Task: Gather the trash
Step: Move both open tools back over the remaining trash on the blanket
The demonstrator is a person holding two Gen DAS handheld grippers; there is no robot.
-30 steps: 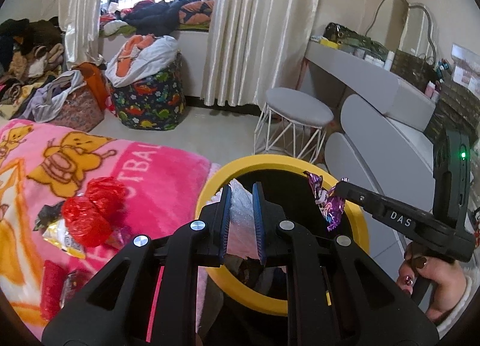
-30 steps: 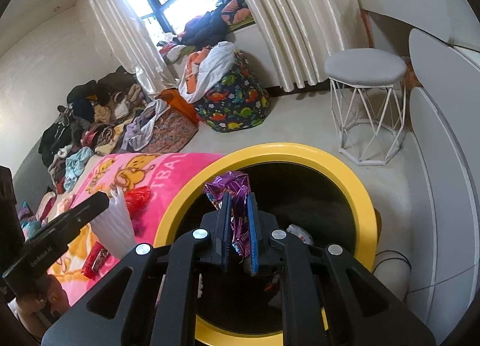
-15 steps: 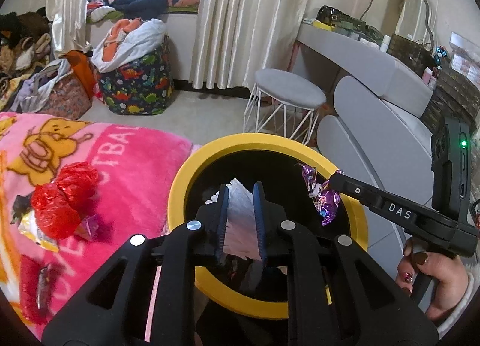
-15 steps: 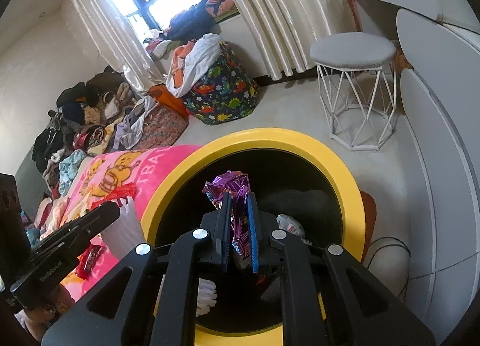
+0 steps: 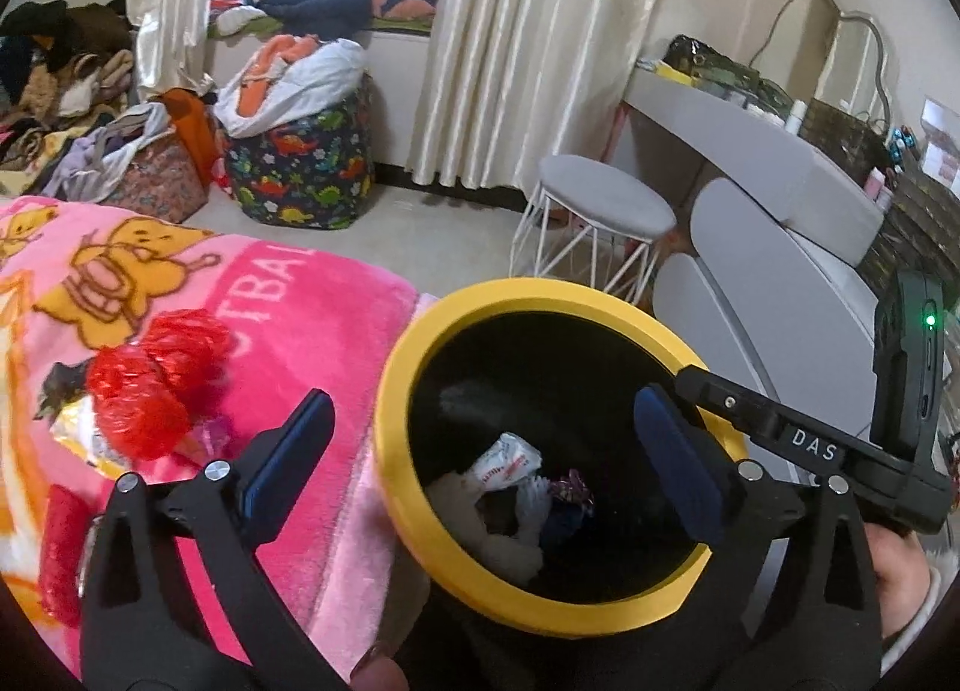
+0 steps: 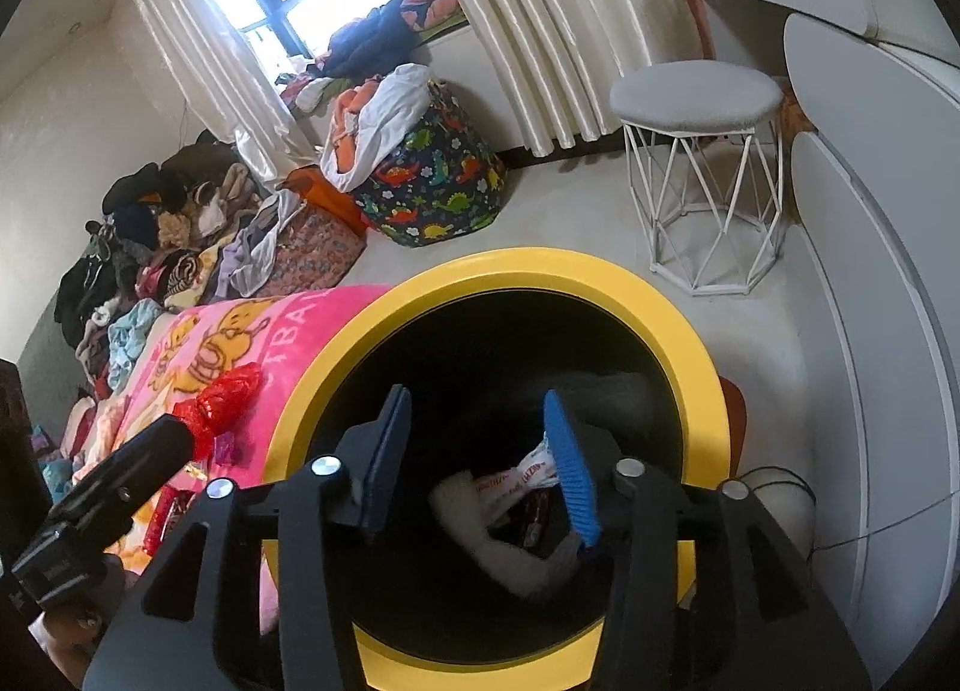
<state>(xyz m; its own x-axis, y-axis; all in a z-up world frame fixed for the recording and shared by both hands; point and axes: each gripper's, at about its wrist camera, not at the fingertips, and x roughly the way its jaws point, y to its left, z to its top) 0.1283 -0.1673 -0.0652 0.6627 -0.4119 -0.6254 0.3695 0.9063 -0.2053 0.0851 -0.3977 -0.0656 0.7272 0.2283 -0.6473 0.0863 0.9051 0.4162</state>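
A yellow-rimmed black bin stands beside the bed. Inside lie a white wrapper, a purple foil wrapper and white bubble wrap. My left gripper is open and empty, its jaws spread wide over the bin's left rim. My right gripper is open and empty above the bin mouth; it also shows in the left wrist view. Red crinkled plastic trash and more wrappers lie on the pink blanket.
The pink cartoon blanket covers the bed left of the bin. A grey stool with white wire legs stands behind it. A grey vanity is on the right. Piles of clothes and a dinosaur-print bag line the window wall.
Both grippers have opened. The bubble wrap from the left gripper and the purple wrapper from the right gripper have dropped into the bin.
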